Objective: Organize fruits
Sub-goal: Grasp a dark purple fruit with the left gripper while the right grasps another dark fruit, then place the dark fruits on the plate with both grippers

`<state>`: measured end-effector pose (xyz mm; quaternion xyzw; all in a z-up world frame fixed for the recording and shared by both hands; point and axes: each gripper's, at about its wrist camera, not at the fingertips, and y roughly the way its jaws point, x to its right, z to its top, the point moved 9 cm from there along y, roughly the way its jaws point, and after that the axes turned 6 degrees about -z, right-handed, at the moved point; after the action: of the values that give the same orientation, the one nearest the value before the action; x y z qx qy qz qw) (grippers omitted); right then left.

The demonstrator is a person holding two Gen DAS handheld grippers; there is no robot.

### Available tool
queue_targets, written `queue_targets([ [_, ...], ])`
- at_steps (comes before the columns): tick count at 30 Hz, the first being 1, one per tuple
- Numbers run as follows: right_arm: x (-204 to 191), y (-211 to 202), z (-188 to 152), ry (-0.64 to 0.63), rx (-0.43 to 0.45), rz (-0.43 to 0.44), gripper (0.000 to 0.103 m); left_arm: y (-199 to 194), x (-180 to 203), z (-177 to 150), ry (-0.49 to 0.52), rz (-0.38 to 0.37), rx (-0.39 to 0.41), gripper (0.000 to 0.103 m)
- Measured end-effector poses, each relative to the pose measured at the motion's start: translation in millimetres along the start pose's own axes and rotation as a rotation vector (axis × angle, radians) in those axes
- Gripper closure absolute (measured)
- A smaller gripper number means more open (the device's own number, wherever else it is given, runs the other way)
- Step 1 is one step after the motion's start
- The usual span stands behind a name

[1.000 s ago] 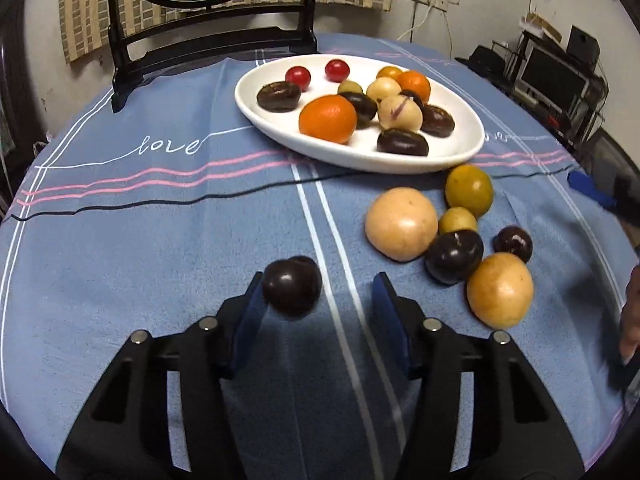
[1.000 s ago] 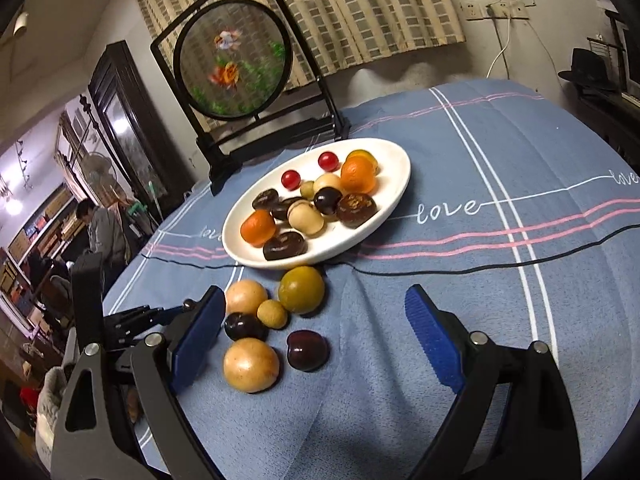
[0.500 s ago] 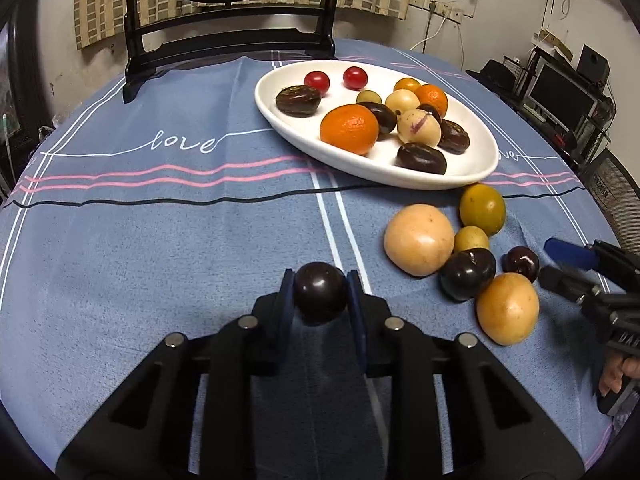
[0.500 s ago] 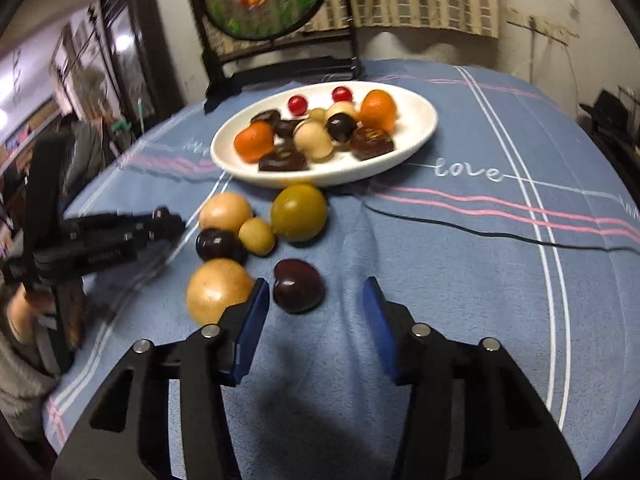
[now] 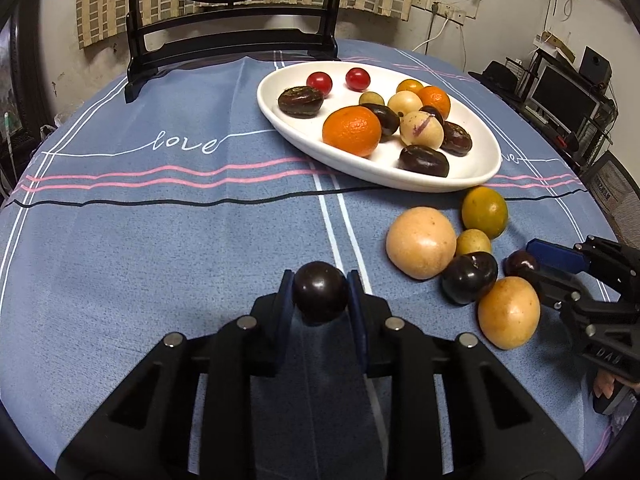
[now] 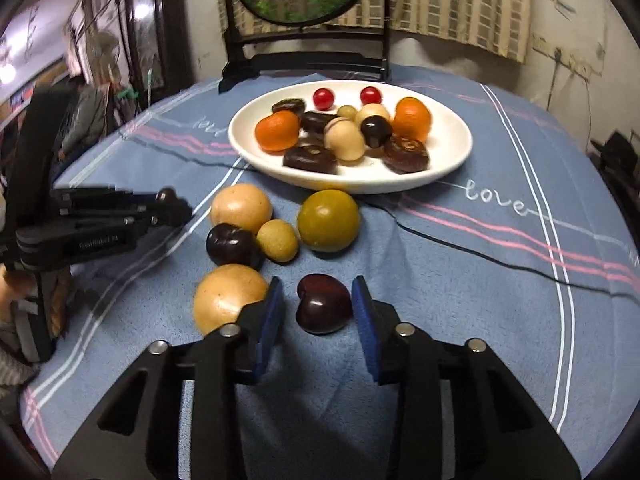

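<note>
My left gripper (image 5: 320,296) is shut on a dark round plum (image 5: 319,297), held just above the blue cloth. A white oval plate (image 5: 476,160) at the far right holds oranges, cherry tomatoes, dark and pale fruits. My right gripper (image 6: 318,304) stands with its jaws close on either side of a dark red heart-shaped fruit (image 6: 323,303) lying on the cloth, small gaps showing. Loose fruit lies beside it: two tan ones (image 6: 229,298), a dark plum (image 6: 231,245), a small yellow one (image 6: 277,240) and a green-yellow one (image 6: 329,221). The plate (image 6: 448,160) lies beyond.
A black stand with a round screen (image 5: 236,36) rises behind the plate at the table's far edge. The right gripper (image 5: 560,270) shows at the right of the left wrist view. The left gripper (image 6: 104,220) shows at the left of the right wrist view.
My left gripper closed on the dark plum and lifted slightly. My right gripper came down and forward and narrowed its jaws around the dark red fruit.
</note>
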<state>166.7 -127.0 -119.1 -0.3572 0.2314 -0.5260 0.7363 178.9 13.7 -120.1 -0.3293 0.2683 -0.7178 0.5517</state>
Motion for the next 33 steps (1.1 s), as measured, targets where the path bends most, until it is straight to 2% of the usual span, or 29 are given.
queue_targets([
  [3,2.7,3.5,-0.4,0.008,-0.015,0.013,0.067,1.3,0.1,0.3,-0.003,-0.006,-0.003,0.077],
  [7,20.0,15.7,-2.7,0.134,-0.071,0.126,0.070,2.3,-1.4,2.8,-0.021,-0.023,0.002,0.077],
  [10,17.0,15.0,-2.6,0.116,-0.070,0.111,0.070,3.3,-3.1,5.5,-0.042,-0.045,0.009,0.077],
  [12,13.1,12.7,-2.2,0.094,-0.062,0.101,0.074,3.6,-2.6,6.0,-0.043,-0.050,0.010,0.077],
  [16,7.0,5.5,-2.0,0.061,-0.035,0.089,0.074,0.5,9.0,7.5,0.007,-0.070,0.025,0.078],
  [25,12.4,3.0,-1.6,0.082,-0.018,0.082,0.074,-5.6,16.3,5.6,0.047,-0.047,0.045,0.078],
  [28,12.9,-1.3,-2.3,0.091,-0.006,0.085,0.074,-4.7,21.1,-0.2,0.069,-0.036,0.021,0.078],
  [31,16.2,-5.0,-1.5,0.104,0.007,0.083,0.074,-16.3,22.6,5.2,0.084,-0.011,0.076,0.078],
  [33,20.6,-13.4,4.6,0.123,0.042,0.085,0.074,-23.3,26.1,13.4,0.075,-0.030,0.104,0.078],
])
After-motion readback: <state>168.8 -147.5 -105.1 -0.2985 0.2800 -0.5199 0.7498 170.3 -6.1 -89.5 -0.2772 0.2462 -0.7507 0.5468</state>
